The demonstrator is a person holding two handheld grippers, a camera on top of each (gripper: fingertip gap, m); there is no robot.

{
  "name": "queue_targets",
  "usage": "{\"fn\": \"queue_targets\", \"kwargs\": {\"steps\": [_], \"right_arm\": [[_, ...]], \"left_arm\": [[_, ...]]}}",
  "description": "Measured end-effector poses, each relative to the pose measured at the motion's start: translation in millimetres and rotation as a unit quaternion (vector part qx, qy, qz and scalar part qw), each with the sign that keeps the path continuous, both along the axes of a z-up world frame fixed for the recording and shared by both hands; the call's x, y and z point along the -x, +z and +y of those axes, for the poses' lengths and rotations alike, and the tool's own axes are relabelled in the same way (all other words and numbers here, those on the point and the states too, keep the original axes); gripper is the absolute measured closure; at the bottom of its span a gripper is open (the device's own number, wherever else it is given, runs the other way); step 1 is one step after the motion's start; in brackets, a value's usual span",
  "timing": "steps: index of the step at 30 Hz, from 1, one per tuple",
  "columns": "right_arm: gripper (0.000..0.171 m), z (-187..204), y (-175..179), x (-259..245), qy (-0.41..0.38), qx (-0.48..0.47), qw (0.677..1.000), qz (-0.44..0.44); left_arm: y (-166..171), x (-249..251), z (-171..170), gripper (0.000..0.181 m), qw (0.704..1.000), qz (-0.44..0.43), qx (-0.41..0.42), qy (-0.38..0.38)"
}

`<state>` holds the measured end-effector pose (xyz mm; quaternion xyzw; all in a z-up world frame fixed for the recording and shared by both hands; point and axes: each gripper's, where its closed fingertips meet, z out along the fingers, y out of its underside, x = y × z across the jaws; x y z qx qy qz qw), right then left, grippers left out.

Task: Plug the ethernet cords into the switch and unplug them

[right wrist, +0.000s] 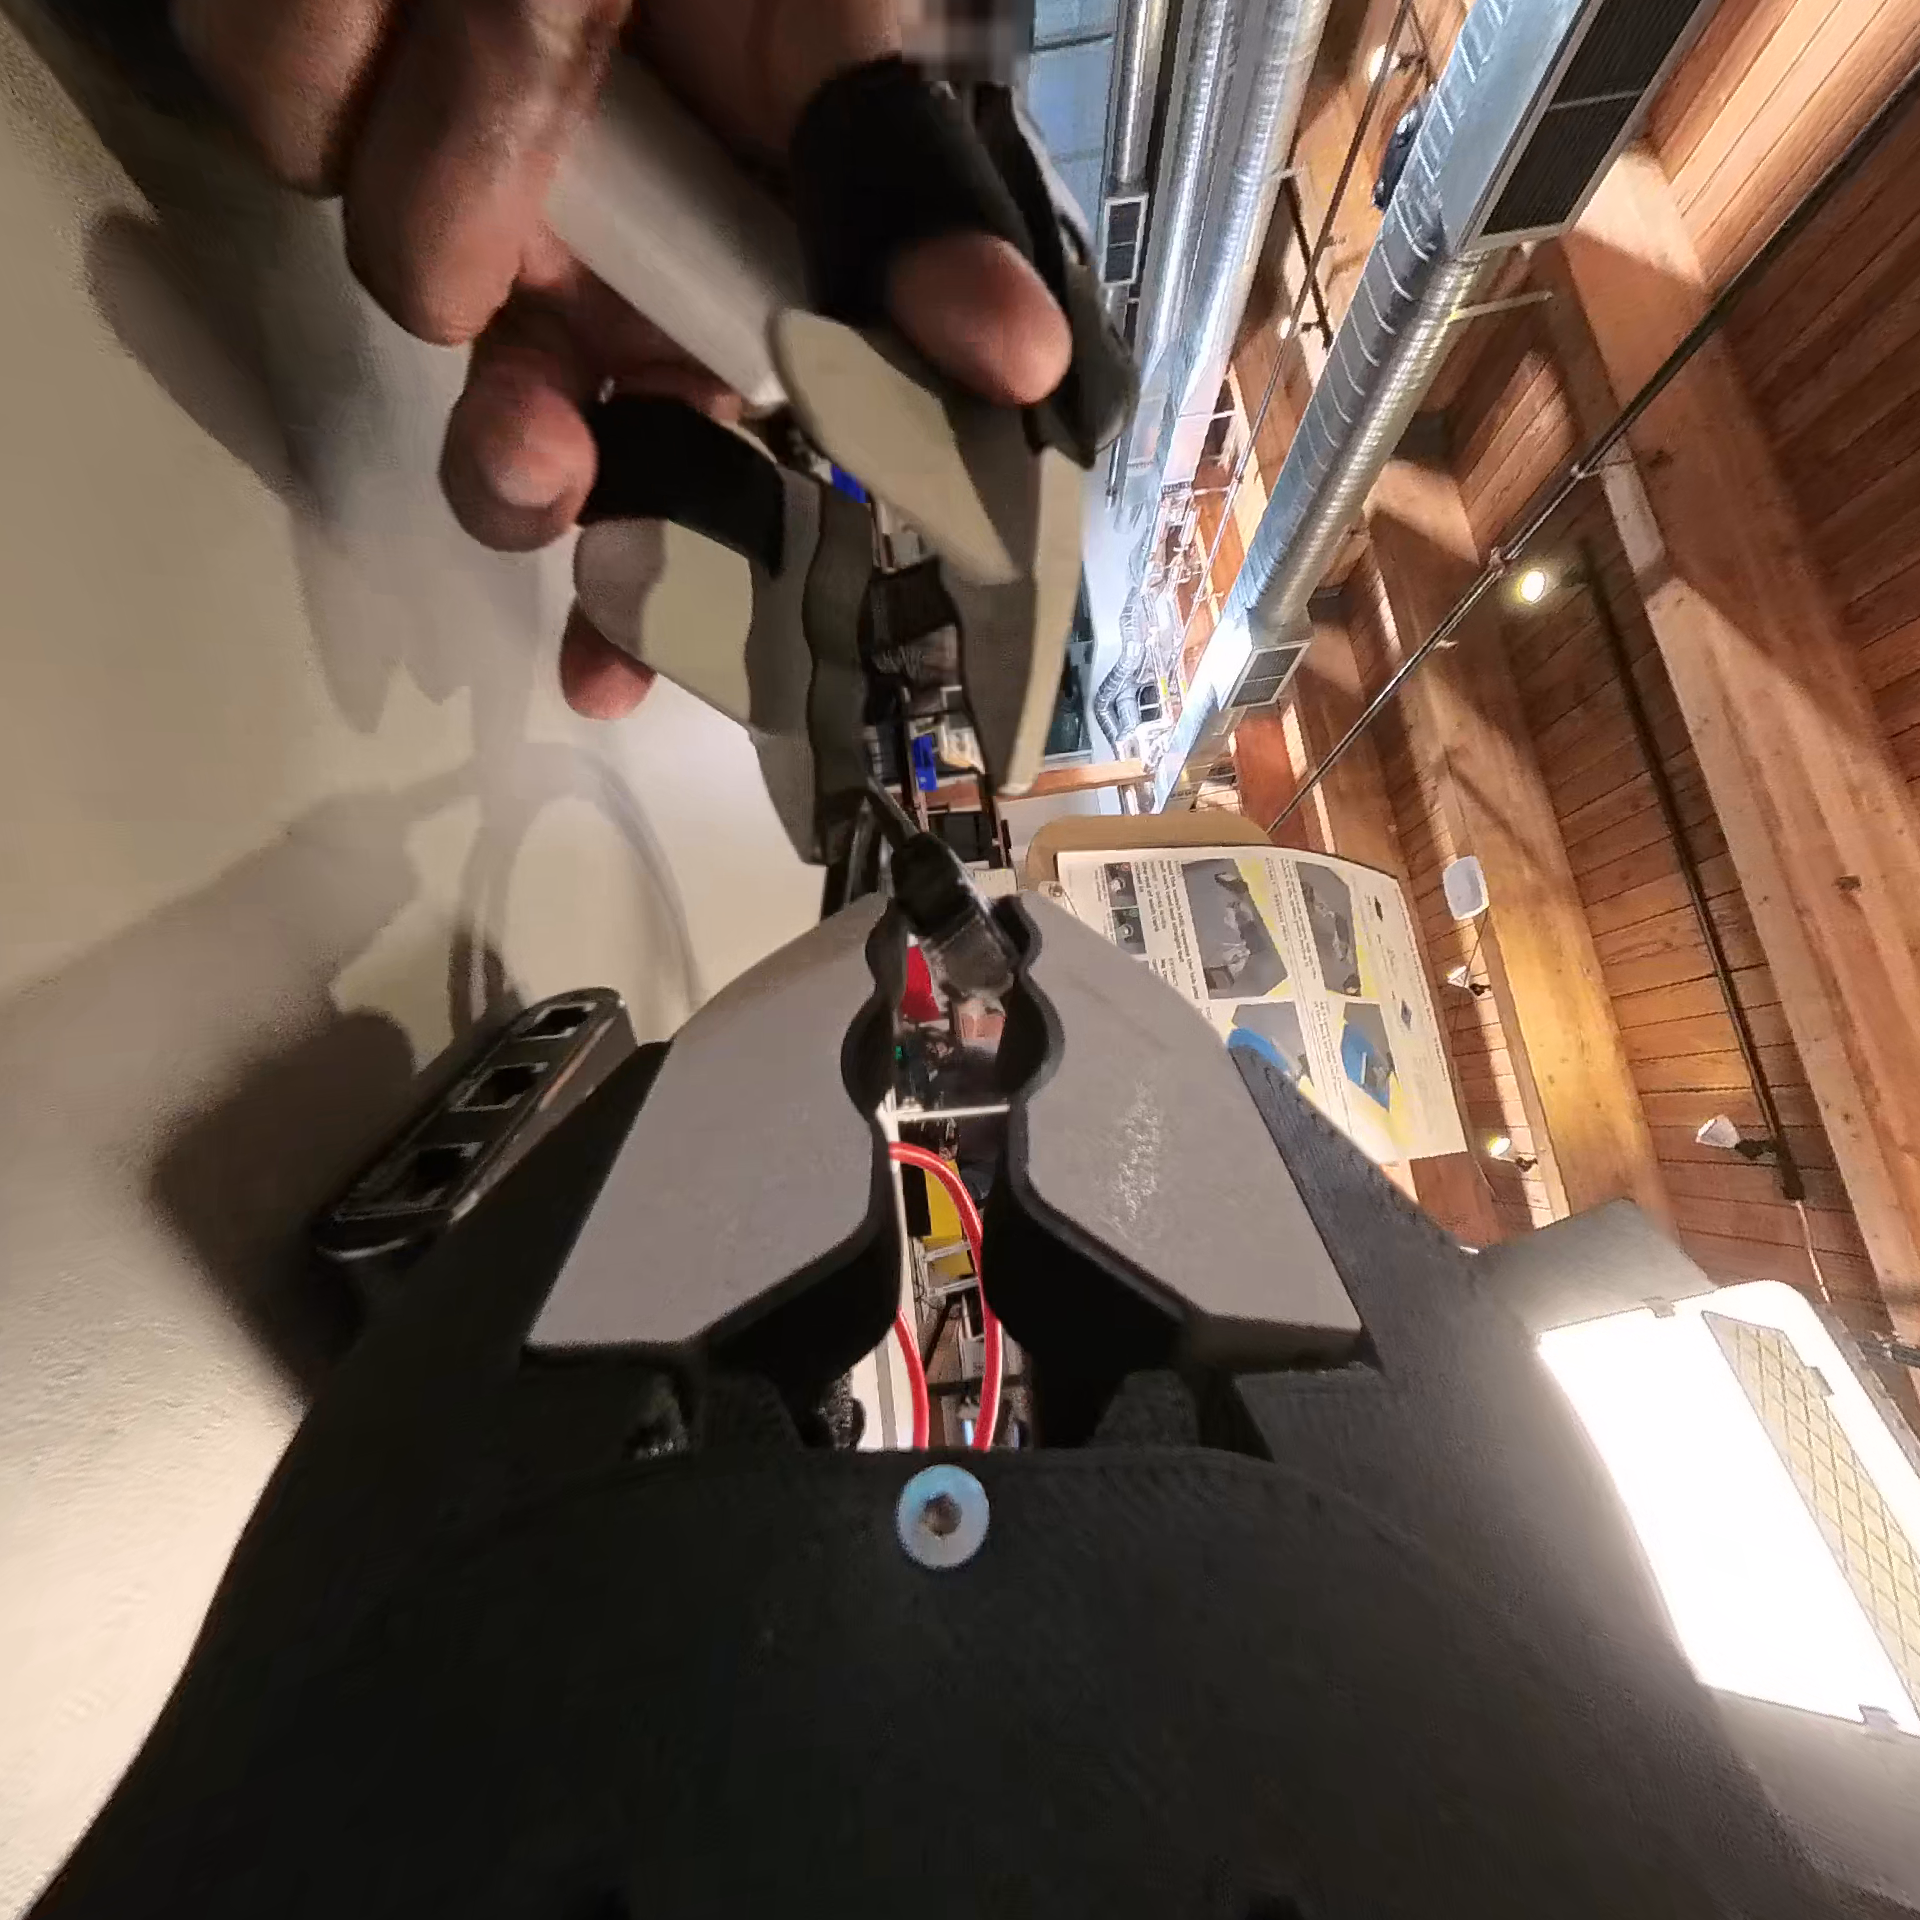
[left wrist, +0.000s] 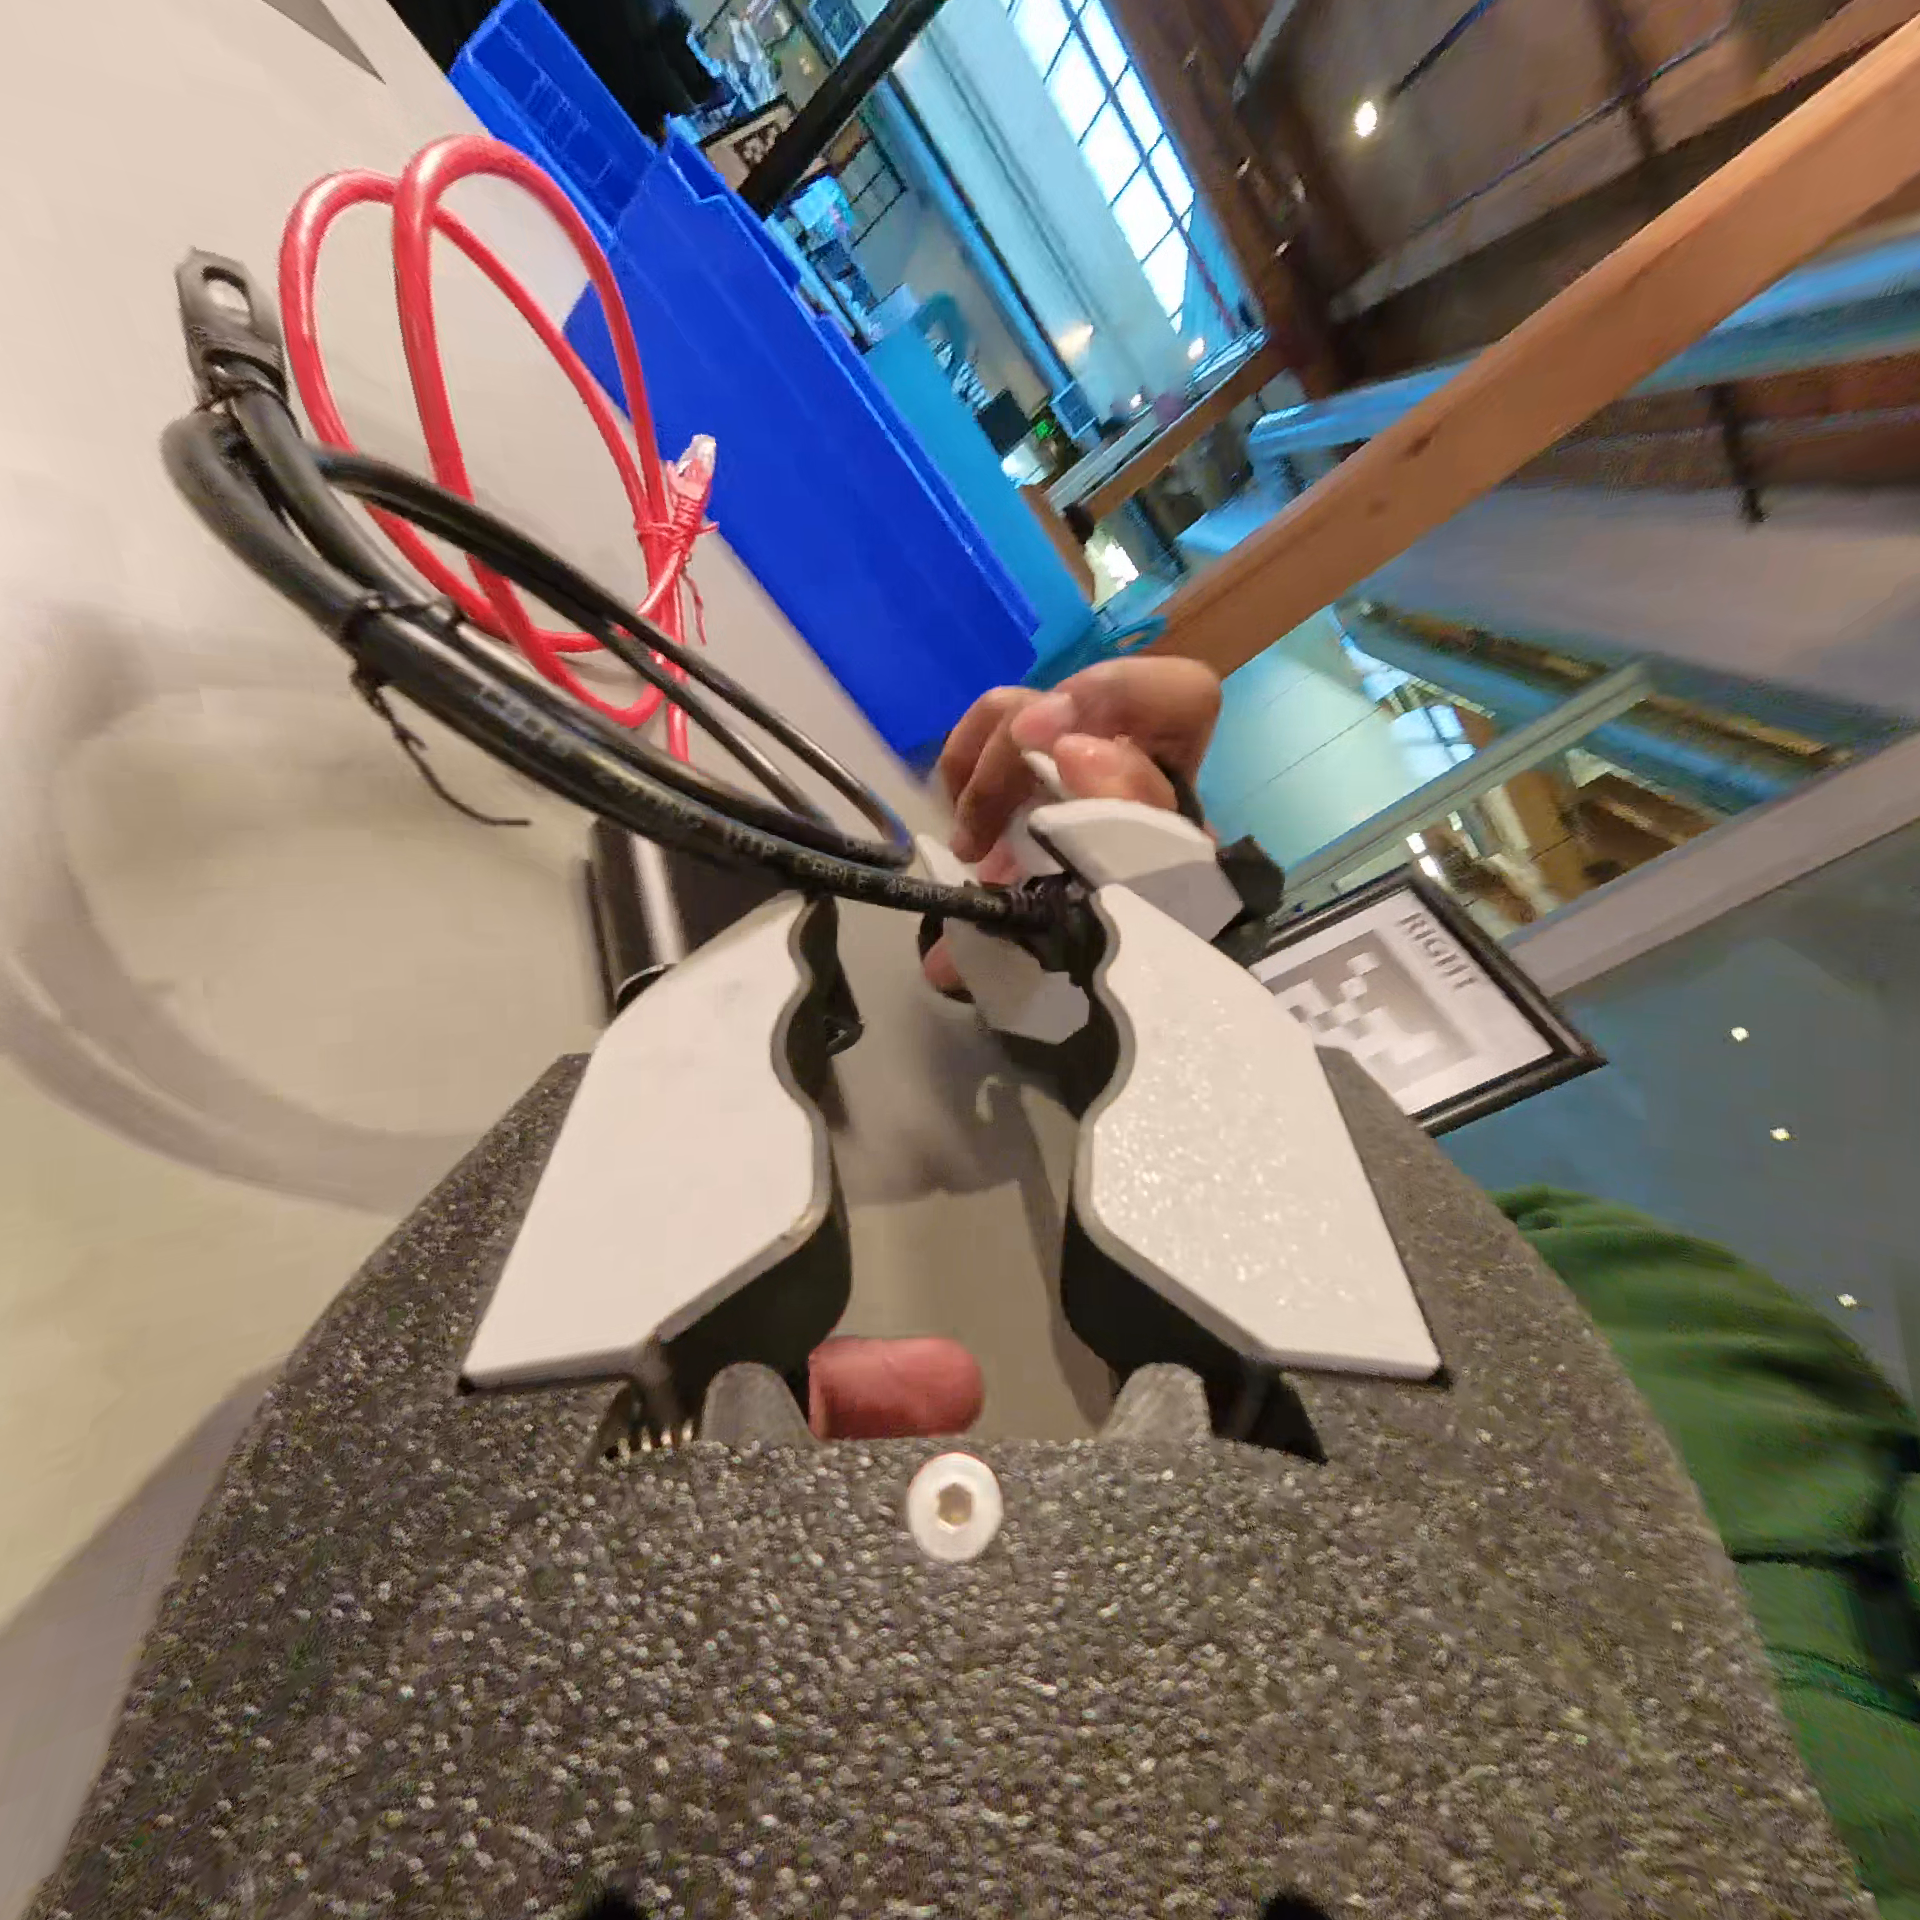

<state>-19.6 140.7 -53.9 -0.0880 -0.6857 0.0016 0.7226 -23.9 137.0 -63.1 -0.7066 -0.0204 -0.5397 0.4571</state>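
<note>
A black ethernet cord (left wrist: 582,727), tied in a coil, hangs in the air between both grippers. My right gripper (right wrist: 951,966) is shut on its plug (right wrist: 940,904), just above and beside the black switch (right wrist: 488,1101), whose ports face up from the white table. In the left wrist view the right gripper (left wrist: 1049,925) pinches the cord's end. My left gripper (left wrist: 956,935) is open, its jaws wide apart, with the cord crossing just past its fingertips. The switch (left wrist: 634,914) shows partly behind its left finger. A red ethernet cord (left wrist: 468,416) lies coiled on the table, unplugged.
Blue plastic bins (left wrist: 779,364) stand along the table's far edge behind the red cord. A person's hand (left wrist: 1081,727) holds the right gripper, and a green sleeve (left wrist: 1714,1403) is at the lower right. The white table (left wrist: 156,935) spreads to the left. The grippers are tip to tip, or close to it.
</note>
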Motion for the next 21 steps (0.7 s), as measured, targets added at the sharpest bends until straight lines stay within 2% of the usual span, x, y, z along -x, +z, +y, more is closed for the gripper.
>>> {"fn": "queue_targets", "kwargs": {"steps": [9,15,17,21], "right_arm": [[0.159,-6,1,-1,0.013,-0.01,1.0,0.007],[0.16,-4,2,-1,0.007,-0.008,1.0,0.01],[0.159,0,0,0,-0.004,0.007,1.0,0.007],[0.146,6,-4,1,-0.008,0.064,0.998,-0.01]], "left_arm": [[-5,-13,6,0.139,0.998,-0.049,0.04,-0.004],[6,-12,4,0.161,0.999,-0.029,-0.012,0.01],[13,-5,5,0.17,0.998,-0.021,-0.043,0.032],[23,19,8,0.175,0.989,0.021,-0.096,0.106]]}}
